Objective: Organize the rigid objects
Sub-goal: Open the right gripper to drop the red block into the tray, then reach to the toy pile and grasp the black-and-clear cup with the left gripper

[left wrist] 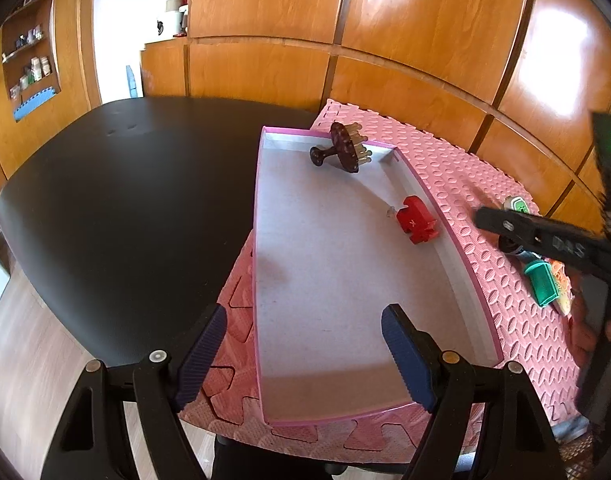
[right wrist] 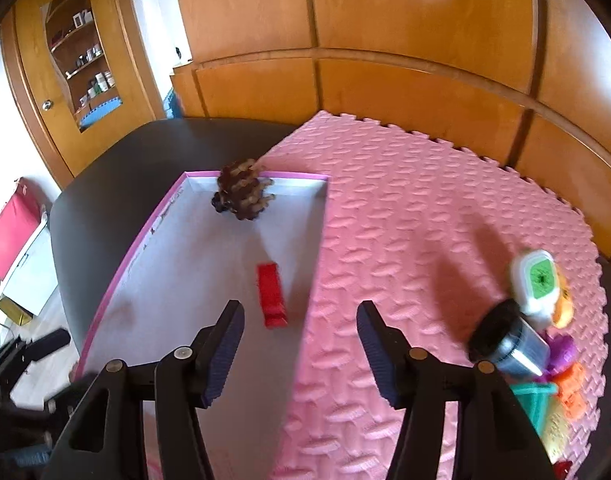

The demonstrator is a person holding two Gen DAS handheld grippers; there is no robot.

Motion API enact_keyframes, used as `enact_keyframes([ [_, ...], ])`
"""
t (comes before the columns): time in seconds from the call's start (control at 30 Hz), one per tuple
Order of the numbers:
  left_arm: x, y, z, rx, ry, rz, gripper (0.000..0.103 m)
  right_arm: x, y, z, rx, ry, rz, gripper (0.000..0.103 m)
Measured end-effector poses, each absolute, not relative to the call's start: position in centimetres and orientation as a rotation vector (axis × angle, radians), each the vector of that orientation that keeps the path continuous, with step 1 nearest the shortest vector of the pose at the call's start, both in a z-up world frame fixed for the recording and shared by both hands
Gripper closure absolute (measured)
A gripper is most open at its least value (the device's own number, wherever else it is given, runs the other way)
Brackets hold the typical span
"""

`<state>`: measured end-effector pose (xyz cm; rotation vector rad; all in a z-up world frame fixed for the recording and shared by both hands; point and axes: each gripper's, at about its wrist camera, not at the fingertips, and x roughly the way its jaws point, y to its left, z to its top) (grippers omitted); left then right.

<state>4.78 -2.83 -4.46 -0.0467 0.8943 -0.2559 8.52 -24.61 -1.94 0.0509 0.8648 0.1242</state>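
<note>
My left tongs (left wrist: 303,356) hang with their blue ribbed pads apart and nothing between them, straddling the near left rim of the shallow pink-edged cardboard tray (left wrist: 471,280) that lies on the pink textured foam mat (left wrist: 517,320), which covers part of the black tabletop (left wrist: 125,220). My right tongs (right wrist: 301,352) are likewise apart and empty, set above the tray's right wall where it meets the mat. Inside the tray, the small red plastic block (right wrist: 271,294) lies on the grey floor close to the right wall, and the dark brown round brush with pale pegs (left wrist: 345,148) leans on its side in the far corner against the end wall. Out on the mat to my right sits a cluster of things not in the tray: a white case with a green face (right wrist: 535,280), a black-capped cylinder (right wrist: 505,340), a teal plastic container (left wrist: 543,282) and orange pieces (right wrist: 571,390), all touching or nearly so.
</note>
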Motion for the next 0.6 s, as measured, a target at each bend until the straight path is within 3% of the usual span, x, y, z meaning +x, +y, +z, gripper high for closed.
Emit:
enact_keyframes([
  [0.43, 5.0, -6.4, -2.3, 0.015, 0.866, -0.346, 0.023, 0.7, -38.8, -0.9, 0.164, 0.837, -0.147, 0.041],
  [0.6, 5.2, -9.6, -1.5, 0.057, 0.861, -0.416, 0.020, -1.6, -45.1, -1.7, 0.248, 0.810, -0.305, 0.034],
])
